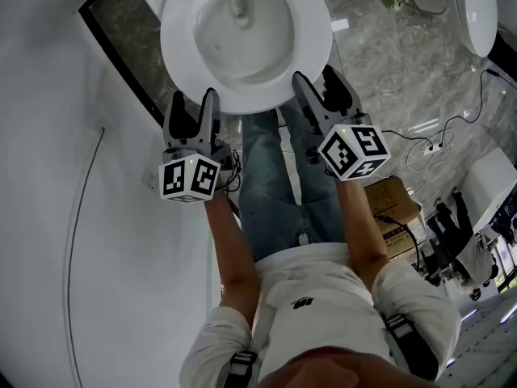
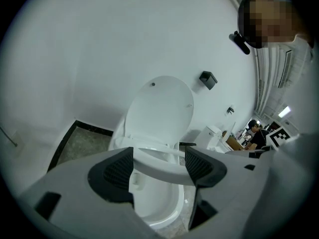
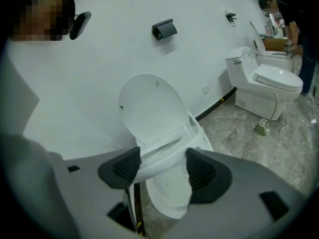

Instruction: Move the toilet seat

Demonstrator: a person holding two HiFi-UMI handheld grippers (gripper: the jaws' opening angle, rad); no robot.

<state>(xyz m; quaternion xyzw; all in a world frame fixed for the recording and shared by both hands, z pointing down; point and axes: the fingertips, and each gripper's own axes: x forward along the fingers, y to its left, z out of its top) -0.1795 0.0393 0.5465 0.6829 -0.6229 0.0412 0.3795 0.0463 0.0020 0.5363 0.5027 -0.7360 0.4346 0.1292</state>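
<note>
Both bare forearms reach forward and down, side by side, the left forearm [image 1: 230, 249] near vertical in the head view and the right forearm [image 1: 359, 233] angled slightly inward. Each hand is hidden behind its marker cube. The left tongs [image 1: 195, 97] and the right tongs [image 1: 313, 74] point ahead at about the same level, near each other, jaws spread wide, with the seat [image 1: 182, 55] rim crossing each gap.

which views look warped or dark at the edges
Left gripper view: fisheye, black corners, the left claw looming large below the raised lid. Right gripper view: same fisheye and black corners. Head view: no dark rim, even soft light on the toilet seat.
</note>
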